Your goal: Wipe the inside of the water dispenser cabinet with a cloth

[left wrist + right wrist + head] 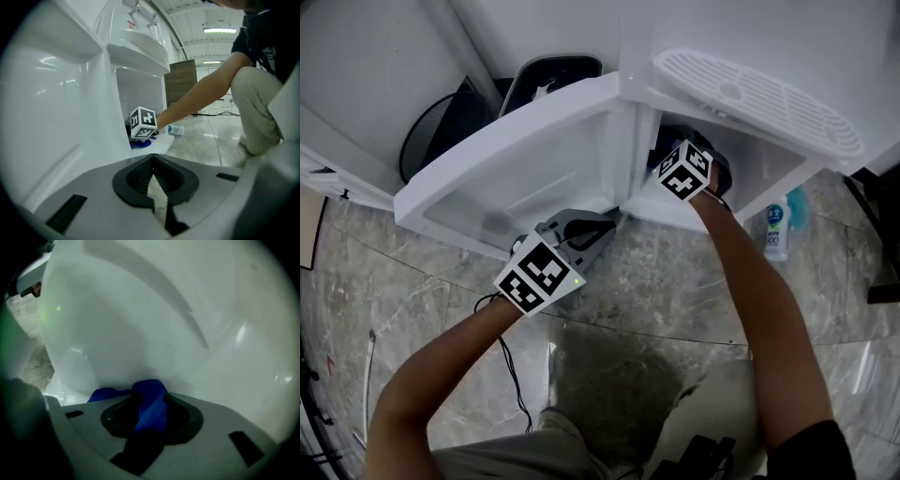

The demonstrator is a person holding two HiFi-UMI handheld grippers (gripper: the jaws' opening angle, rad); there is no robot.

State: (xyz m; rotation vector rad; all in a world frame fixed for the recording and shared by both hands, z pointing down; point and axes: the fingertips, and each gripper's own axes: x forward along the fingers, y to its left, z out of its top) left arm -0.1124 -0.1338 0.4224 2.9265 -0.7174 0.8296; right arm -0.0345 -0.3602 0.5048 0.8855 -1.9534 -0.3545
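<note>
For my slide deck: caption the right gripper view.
Right gripper holding a blue cloth inside the white water dispenser cabinet.

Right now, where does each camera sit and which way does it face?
Head view: on the person's head, facing steeply down at the cabinet; both forearms, left gripper and right gripper show.
Left gripper view: on the left gripper, along its shut jaws toward the cabinet; the right arm shows.
Right gripper view: inside the cabinet, facing its white wall; jaws grip the blue cloth.
Shared: the first two show the bottle.
</note>
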